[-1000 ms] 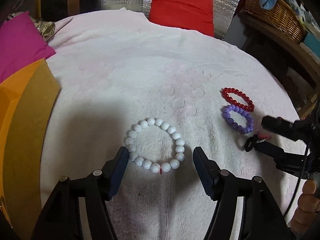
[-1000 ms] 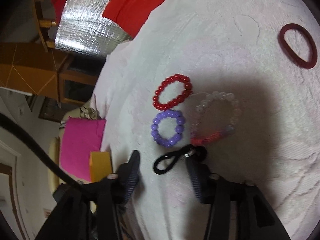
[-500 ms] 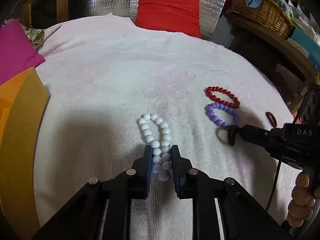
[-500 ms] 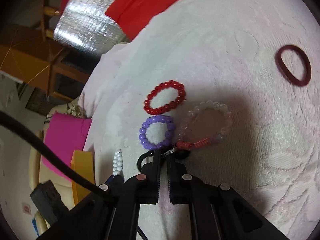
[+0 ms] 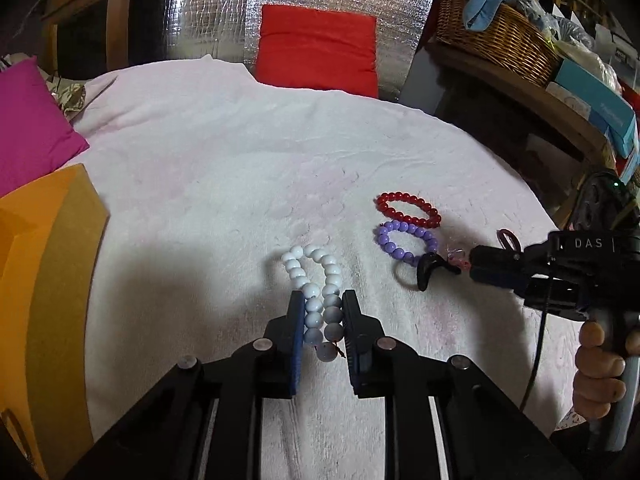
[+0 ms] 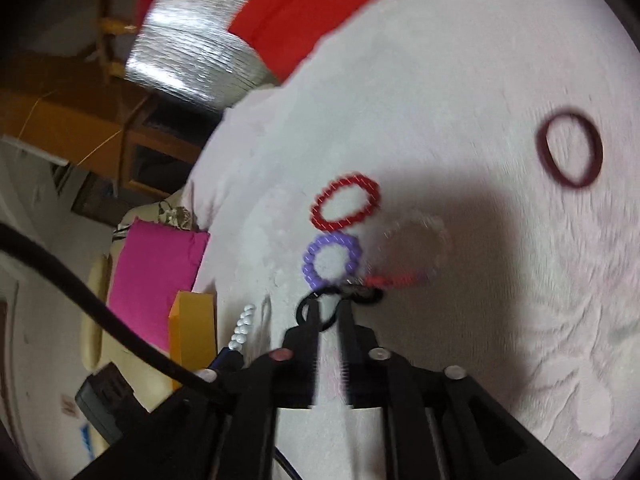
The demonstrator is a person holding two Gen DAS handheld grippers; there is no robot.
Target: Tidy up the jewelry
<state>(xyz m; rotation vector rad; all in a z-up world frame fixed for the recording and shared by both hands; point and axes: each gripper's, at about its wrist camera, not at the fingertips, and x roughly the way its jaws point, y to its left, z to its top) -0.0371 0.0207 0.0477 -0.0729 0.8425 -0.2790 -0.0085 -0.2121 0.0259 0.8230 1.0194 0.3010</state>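
The white bead bracelet (image 5: 316, 280) is squeezed flat between the left gripper's (image 5: 322, 320) closed pads on the pale blanket (image 5: 240, 168), while the right gripper (image 6: 329, 314), jaws just reopening, straddles a black hair tie (image 6: 320, 312) beside the purple bracelet (image 6: 332, 258).

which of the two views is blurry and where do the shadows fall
Right wrist view: motion-smeared, the red bead bracelet and purple bead bracelet streaked. Left wrist view: sharp, with fisheye bending at the edges and a dark shadow on the white blanket left of the white bead bracelet.

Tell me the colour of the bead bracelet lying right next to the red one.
Purple bracelet, sharpest in the left wrist view.
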